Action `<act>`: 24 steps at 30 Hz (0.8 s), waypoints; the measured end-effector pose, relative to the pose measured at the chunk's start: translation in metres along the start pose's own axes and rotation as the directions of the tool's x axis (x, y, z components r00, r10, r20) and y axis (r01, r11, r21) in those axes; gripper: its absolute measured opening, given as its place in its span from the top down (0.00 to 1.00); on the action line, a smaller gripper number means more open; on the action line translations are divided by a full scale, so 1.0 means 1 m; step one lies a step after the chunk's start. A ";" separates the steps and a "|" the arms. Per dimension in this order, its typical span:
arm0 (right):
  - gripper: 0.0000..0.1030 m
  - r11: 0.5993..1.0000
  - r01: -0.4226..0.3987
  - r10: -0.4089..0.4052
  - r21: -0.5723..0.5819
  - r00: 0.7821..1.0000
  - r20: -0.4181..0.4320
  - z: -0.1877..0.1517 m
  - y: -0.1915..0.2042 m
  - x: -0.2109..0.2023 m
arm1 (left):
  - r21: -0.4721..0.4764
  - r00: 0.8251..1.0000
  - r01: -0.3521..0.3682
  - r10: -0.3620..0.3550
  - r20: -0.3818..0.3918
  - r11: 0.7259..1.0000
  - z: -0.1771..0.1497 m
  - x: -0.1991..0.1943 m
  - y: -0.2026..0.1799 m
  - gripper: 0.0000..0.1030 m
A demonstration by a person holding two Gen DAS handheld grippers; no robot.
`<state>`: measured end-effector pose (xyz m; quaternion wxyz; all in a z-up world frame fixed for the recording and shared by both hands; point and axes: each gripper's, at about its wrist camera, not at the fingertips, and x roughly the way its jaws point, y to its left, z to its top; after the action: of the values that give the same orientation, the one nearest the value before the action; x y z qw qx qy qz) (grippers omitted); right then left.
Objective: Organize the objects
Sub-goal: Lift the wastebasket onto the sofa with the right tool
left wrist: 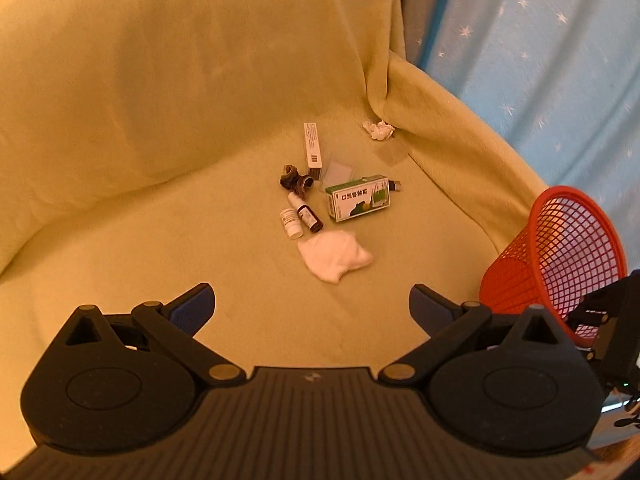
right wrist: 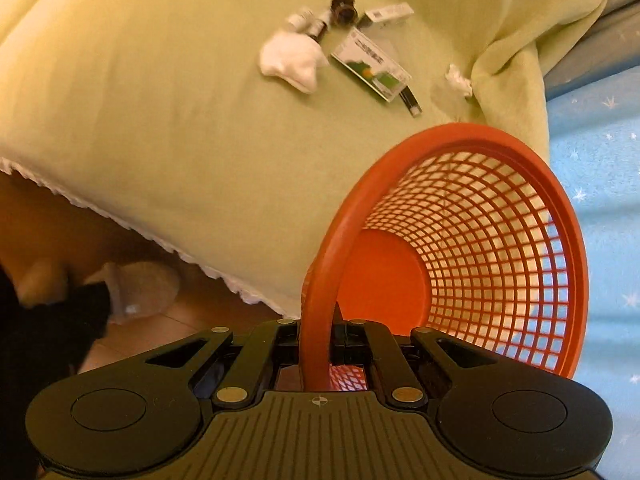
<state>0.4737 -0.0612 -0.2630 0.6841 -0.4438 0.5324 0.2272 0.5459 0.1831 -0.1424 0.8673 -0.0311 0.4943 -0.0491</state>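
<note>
The basket (right wrist: 472, 240), an orange mesh one, is tilting at the sofa's (left wrist: 160, 120) front right edge, its mouth facing the right gripper (right wrist: 316, 344), whose jaws are clamping its rim. The basket is sitting empty inside.

On the seat, well apart from the basket, a cluster is lying mid-cushion: a green box (left wrist: 357, 197), a white cloth (left wrist: 334, 255) nearest the front, two small bottles (left wrist: 300, 216) side by side, a dark hair tie (left wrist: 295, 181), a slim white box (left wrist: 312, 145) and a clear card sleeve (left wrist: 339, 169). A crumpled tissue (left wrist: 378, 129) is resting alone in the back right corner, against the armrest fold.

The left gripper (left wrist: 312, 308) is hovering with jaws spread wide and holding nothing, over bare cushion in front of the cloth. Open seat is stretching left of the cluster.
</note>
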 end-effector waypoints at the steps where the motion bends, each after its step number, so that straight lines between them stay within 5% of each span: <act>1: 0.99 1.000 0.001 -0.001 -0.006 1.000 -0.010 0.005 -0.005 0.006 | -0.003 1.000 0.009 -0.009 -0.011 1.000 0.007 0.005 0.003 0.01; 13: 0.99 0.999 0.042 -0.039 0.020 0.986 -0.161 0.065 -0.053 0.068 | 0.066 0.990 0.136 -0.134 -0.032 0.988 0.064 0.074 0.050 0.01; 24: 0.99 0.998 0.061 -0.060 -0.004 0.960 -0.274 0.099 -0.056 0.102 | 0.216 0.984 0.155 -0.132 -0.118 0.964 0.083 0.145 0.068 0.01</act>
<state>0.6028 -0.0220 -0.3335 0.6113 -0.4857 0.6087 0.1413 0.6944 0.2339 -0.2311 0.8330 0.0337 0.5258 -0.1687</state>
